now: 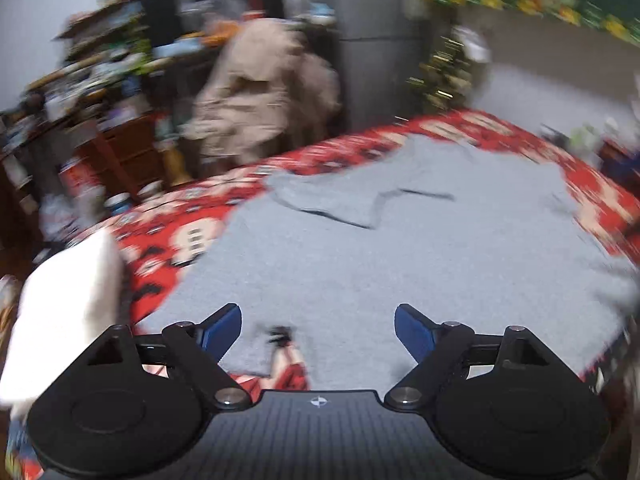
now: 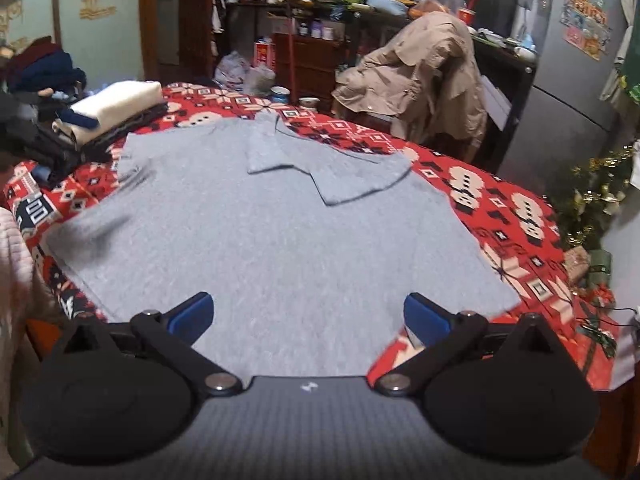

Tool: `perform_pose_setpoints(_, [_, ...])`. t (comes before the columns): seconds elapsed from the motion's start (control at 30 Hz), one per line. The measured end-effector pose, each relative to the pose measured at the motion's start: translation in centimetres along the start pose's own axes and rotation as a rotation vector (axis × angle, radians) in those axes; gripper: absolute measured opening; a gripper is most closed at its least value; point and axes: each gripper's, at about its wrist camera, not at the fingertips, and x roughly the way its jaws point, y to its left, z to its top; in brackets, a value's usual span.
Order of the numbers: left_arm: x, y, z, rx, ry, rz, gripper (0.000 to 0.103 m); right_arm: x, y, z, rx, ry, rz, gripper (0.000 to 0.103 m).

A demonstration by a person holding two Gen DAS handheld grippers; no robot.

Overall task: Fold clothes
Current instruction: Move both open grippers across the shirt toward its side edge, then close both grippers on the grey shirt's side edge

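Observation:
A grey short-sleeved shirt [image 2: 264, 232] lies flat on a table under a red patterned cloth [image 2: 500, 216], both sleeves folded in over its upper part. The left wrist view shows the same grey shirt [image 1: 400, 248], blurred. My left gripper [image 1: 318, 330] is open above the shirt's near hem, its blue pads [image 1: 222, 330] wide apart with nothing between them. My right gripper [image 2: 308, 318] is also open over the near hem by the shirt's right corner, nothing between its pads [image 2: 424, 320].
A stack of folded clothes [image 2: 116, 110] topped by a white piece sits at the table's far left; the white folded piece [image 1: 64, 320] is close to my left gripper. A chair draped with a beige jacket [image 2: 416, 80], cluttered shelves [image 2: 304, 8] and a grey fridge [image 2: 572, 80] stand beyond.

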Motion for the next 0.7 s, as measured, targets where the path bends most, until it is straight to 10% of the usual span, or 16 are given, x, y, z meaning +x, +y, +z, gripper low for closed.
perform_pose_setpoints(0.17, [-1.4,-2.7,-0.4,0.173,-0.038,-0.013,0.085,0.8,0.1,1.1,-0.08,0.024,0.064,0.099])
perform_pose_setpoints(0.7, [-2.1,-10.4,-3.5,0.516,-0.068,-0.243,0.069,3.0,9.0,-2.2,-0.531,0.193,0.157,0.037])
